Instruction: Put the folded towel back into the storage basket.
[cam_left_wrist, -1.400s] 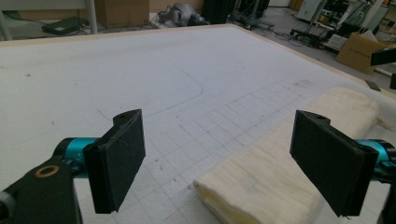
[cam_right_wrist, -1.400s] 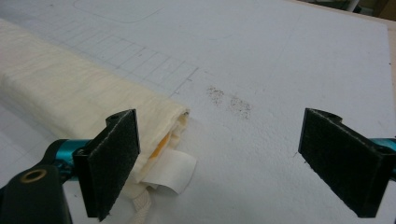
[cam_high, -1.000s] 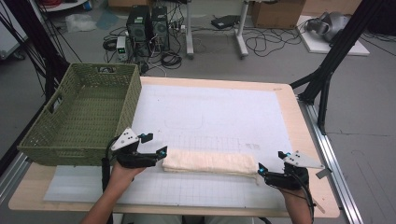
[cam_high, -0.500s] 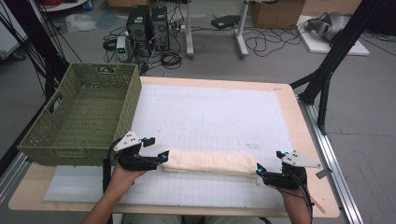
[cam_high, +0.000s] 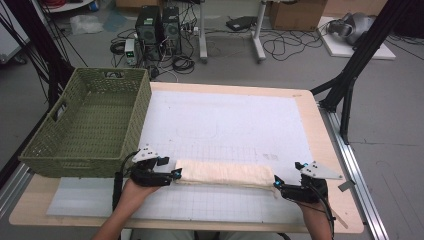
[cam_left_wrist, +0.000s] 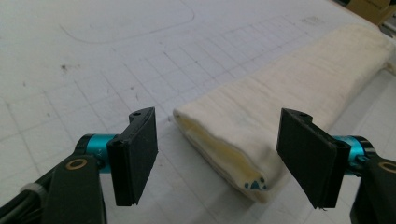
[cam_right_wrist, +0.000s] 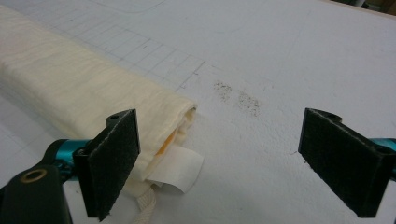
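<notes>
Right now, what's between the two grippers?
The folded cream cloth stretches from the left gripper to the right gripper in the high view.

A cream cloth (cam_high: 223, 174), folded into a long, narrow, flattened bundle, lies flat on the white gridded mat (cam_high: 225, 125), lengthwise along the mat's near edge. One end shows stacked yellowish folds and a small blue mark (cam_left_wrist: 255, 185); the other shows a white label (cam_right_wrist: 175, 171) and a bit of cord (cam_right_wrist: 142, 207).
</notes>
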